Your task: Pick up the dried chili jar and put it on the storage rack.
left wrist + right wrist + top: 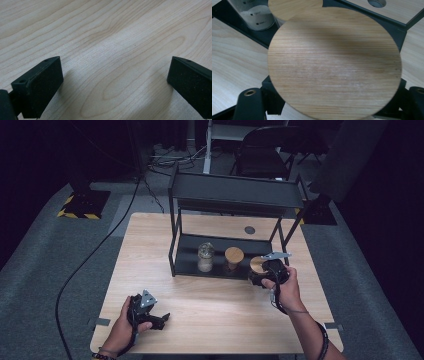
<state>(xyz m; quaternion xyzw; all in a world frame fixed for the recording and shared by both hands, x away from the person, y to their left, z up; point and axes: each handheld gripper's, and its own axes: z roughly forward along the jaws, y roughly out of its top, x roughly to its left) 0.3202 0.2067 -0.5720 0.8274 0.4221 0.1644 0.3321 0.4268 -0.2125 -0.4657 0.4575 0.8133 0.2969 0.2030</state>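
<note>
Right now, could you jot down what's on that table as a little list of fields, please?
Table: light wooden top
Rack: black metal two-tier shelf
On lower tier: clear glass jar of pale grains; jar with round bamboo lid
Right gripper: shut on a third jar, its round bamboo lid close to the camera, at the lower tier's right end
Left gripper: open, low over bare tabletop

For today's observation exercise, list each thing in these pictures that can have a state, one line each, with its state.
Left hand-held gripper: open, nothing between its jaws, low over the table.
Right hand-held gripper: shut on the wooden-lidded jar.
Wooden-lidded jar: lid on, at the right end of the rack's lower shelf.
Middle jar: upright, wooden lid on.
Glass jar: upright, partly filled.
</note>
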